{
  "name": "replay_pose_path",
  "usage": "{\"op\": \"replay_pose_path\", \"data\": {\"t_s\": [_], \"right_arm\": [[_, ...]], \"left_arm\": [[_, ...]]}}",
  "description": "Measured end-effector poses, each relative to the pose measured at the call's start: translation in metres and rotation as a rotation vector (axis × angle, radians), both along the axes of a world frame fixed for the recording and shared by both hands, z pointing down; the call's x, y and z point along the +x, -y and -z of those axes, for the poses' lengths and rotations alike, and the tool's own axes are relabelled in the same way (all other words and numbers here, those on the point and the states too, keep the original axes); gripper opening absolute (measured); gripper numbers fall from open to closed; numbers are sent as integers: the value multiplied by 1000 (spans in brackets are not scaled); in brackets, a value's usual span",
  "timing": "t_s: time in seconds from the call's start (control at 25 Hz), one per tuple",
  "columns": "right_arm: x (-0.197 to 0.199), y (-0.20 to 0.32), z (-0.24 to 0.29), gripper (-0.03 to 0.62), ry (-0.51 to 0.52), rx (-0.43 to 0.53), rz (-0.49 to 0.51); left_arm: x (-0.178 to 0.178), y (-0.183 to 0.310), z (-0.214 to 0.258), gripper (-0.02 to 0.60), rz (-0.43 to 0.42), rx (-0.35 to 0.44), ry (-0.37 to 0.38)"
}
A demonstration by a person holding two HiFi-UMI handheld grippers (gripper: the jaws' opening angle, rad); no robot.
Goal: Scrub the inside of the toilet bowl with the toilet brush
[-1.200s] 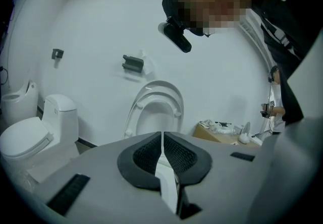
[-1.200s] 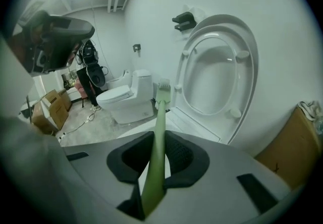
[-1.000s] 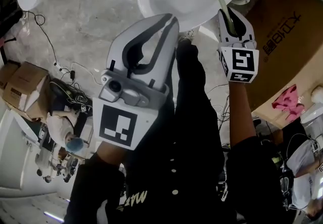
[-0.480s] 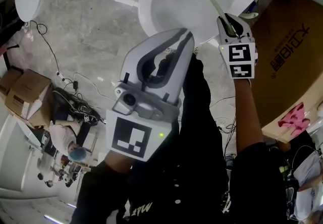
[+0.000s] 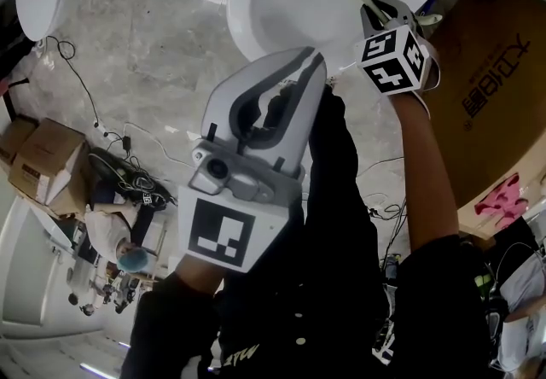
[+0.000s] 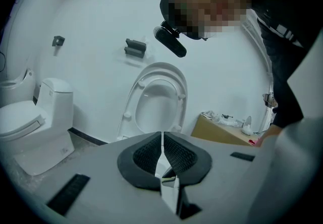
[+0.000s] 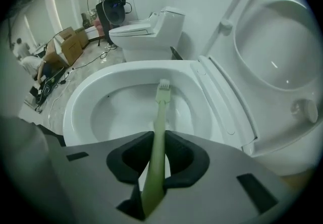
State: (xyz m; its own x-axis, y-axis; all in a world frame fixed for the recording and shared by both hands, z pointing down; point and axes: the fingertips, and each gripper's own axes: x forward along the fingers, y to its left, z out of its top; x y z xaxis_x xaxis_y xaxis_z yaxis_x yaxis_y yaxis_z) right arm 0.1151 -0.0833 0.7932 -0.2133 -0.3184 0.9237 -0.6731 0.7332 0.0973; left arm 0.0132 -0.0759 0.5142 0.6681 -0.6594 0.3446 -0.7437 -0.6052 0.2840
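The toilet brush, pale green, is gripped by its handle between the jaws of the right gripper. Its bristled head is held inside the toilet bowl, toward the far side; whether it touches the white wall cannot be told. The left gripper is held in the air short of the bowl, jaws pressed together on nothing.
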Motion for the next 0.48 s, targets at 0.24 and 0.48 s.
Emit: {"op": "replay_pose_path", "data": {"t_s": [0.24,0.48], "right_arm": [[-1,19,-17,86,-86,3,108],[-2,34,-28,86,-114,-36,157]], "left_arm": [[0,4,1,37,14,4,-23],[0,1,4,37,18,-4,-37]]}}
